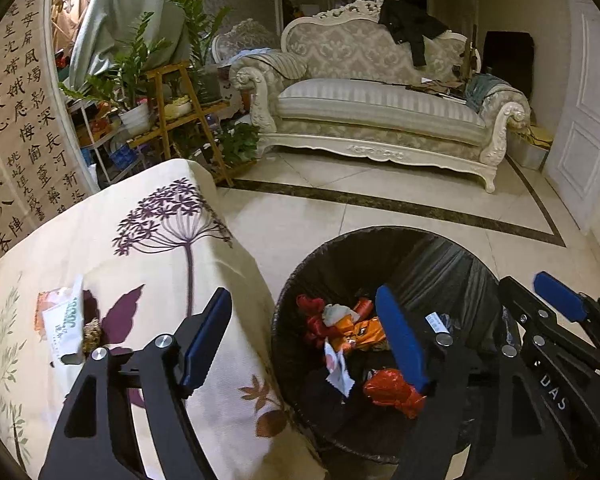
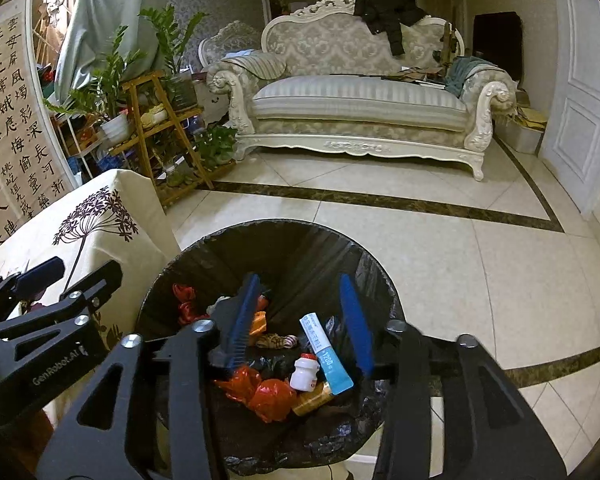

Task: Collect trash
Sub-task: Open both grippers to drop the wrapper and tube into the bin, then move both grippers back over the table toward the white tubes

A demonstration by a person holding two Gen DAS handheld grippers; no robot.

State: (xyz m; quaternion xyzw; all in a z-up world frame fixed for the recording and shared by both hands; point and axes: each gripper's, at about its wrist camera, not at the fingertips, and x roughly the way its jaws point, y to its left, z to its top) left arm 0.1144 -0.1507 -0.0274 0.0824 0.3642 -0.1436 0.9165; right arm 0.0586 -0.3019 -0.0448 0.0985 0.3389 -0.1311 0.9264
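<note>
Clearly you are well into the collecting, though not done. Starting at the left, the surface point(image 1: 148, 248) under its flowered cloth carries a white and orange packet point(image 1: 62, 320) with a small brownish scrap point(image 1: 93, 335) beside it; by my reading that is the trash you have left to fetch. Your left hand-held gripper point(image 1: 300, 340) hangs half over the surface edge and half over the bin, its blue pads standing wide apart with nothing between them. Next comes the black-lined trash bin point(image 2: 204, 248) on the floor just beside the surface, and most of the work shows inside it: crumpled red plastic point(image 2: 268, 394), orange wrappers point(image 1: 364, 330), a torn white scrap point(image 1: 338, 368), a small white bottle with a red cap point(image 2: 305, 372), and a white and blue tube point(image 2: 326, 354) leaning against it. Your right hand-held gripper point(image 2: 300, 324) hovers directly over that pile, jaws parted and empty, so the bottle and tube look to me like your latest drop. The trash lies loose and low in the liner, leaving plenty of room.
</note>
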